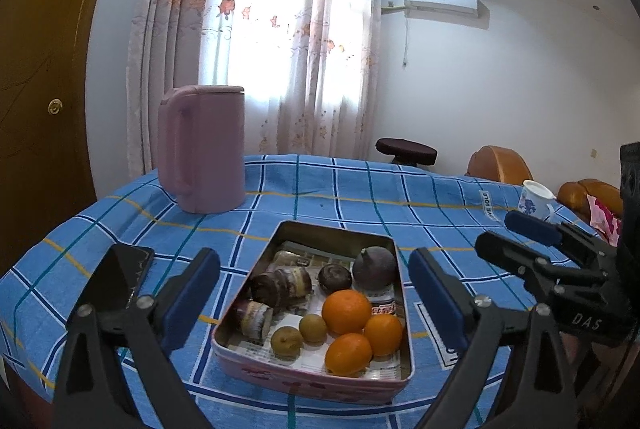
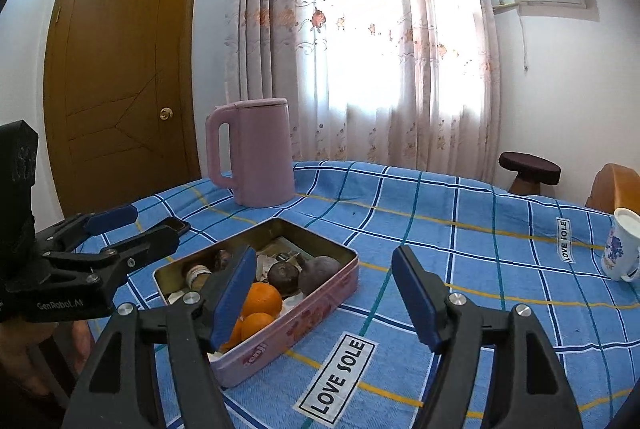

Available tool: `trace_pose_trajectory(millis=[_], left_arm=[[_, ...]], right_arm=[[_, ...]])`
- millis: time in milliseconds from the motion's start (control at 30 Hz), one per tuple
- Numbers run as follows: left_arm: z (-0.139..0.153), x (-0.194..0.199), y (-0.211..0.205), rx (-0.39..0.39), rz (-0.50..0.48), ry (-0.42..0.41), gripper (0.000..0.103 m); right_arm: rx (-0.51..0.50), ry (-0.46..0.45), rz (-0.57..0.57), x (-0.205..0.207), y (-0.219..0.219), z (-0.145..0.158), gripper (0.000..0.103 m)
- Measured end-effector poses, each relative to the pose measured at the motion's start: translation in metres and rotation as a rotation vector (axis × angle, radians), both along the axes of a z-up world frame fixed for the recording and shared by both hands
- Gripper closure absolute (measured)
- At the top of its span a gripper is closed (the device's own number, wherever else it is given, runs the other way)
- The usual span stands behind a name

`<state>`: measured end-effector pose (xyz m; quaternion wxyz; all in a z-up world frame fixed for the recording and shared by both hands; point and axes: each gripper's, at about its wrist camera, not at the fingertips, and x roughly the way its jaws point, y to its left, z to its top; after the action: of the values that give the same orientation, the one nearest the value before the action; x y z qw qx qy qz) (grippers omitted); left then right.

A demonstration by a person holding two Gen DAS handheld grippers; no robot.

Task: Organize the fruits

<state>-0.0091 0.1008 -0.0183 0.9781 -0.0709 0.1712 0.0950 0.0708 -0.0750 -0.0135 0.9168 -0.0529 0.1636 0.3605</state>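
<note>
Table [image 1: 360,185] under blue plaid cloth, edges cut off by both fisheye views. Pink kettle [image 1: 204,149] at 11 o'clock from the tin, well apart. Tin [image 1: 394,313] mid-table holds the fruits: three oranges [image 1: 346,311] at its 5 o'clock corner, two small brownish fruits [image 1: 313,328] beside them, dark purple fruit [image 1: 374,265] at 1 o'clock; brown lumps at 9 o'clock hard to identify. Left hand-held gripper [image 1: 314,313] spread wide, nothing between the pads, tin framed between them. Right hand-held gripper [image 2: 324,301] spread, empty; its left finger [image 2: 232,301] hides part of the oranges. Black phone [image 1: 120,277] partly hidden behind left finger. Mug [image 2: 620,249] cut off at 3 o'clock.
</note>
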Motion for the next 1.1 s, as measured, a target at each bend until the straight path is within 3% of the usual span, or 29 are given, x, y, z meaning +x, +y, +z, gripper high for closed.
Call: trace_pose_trajectory(millis=[1100], left_arm=[[0.003, 0.003, -0.026, 0.032, -0.043, 0.017, 0.000]], right_arm=[[0.033, -0.024, -0.065, -0.009, -0.030, 0.008, 0.026]])
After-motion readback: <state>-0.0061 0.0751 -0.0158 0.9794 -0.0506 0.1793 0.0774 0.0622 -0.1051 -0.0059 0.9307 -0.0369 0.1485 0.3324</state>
